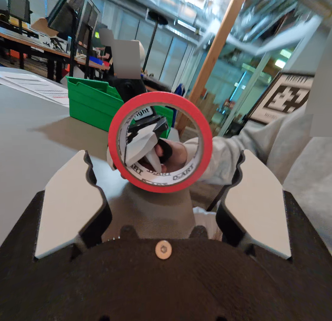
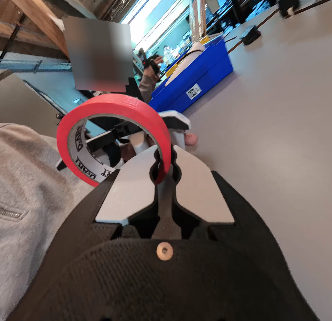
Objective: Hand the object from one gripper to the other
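Note:
A red tape roll [image 1: 206,132] with a white printed core is held upright in the air over the grey table [image 1: 32,132]. My right gripper [image 2: 166,150] is shut on the roll's wall [image 2: 111,105], one finger inside the ring and one outside. In the left wrist view the right gripper [image 1: 117,159] shows through the ring, with the hand that holds it. My left gripper [image 1: 165,152] is wide open and empty. The roll stands just ahead of its tips, between the two fingers and not touching them. The left gripper's fingers [image 2: 177,120] show behind the roll on both sides.
A green bin [image 1: 89,103] stands on the table behind the roll, with a printed sheet [image 1: 36,85] to its left. A blue bin [image 2: 194,82] and a small black object [image 2: 250,34] lie farther along the table [image 2: 269,132]. A grey sleeve [image 1: 251,141] comes in from the right. A wooden post [image 1: 215,51] stands behind.

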The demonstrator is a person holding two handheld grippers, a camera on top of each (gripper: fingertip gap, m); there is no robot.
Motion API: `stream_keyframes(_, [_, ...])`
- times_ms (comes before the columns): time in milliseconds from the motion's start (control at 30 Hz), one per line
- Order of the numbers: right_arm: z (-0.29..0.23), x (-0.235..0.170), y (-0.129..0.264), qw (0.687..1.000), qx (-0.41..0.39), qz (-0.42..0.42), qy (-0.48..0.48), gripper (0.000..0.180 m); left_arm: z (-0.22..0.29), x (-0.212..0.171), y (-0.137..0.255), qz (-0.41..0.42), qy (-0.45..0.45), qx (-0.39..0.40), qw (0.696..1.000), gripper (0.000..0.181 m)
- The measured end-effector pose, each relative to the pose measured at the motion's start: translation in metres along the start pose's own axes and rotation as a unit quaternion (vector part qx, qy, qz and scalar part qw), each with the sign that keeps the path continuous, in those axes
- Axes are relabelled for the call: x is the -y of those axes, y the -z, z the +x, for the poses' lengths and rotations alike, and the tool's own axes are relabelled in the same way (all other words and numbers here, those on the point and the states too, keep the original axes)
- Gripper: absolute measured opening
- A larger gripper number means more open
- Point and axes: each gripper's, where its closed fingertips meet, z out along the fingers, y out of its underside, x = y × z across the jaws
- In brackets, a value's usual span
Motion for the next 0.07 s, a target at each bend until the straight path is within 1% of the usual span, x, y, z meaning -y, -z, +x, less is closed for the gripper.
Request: stream_keyframes(67, [-0.0093,-0.0083,-0.0063,0.999,0.026,-0.023,0.001,0.011,-0.0008,-0.0071,-0.0040,-0.022,-0.039,0.021,0.999,0.148])
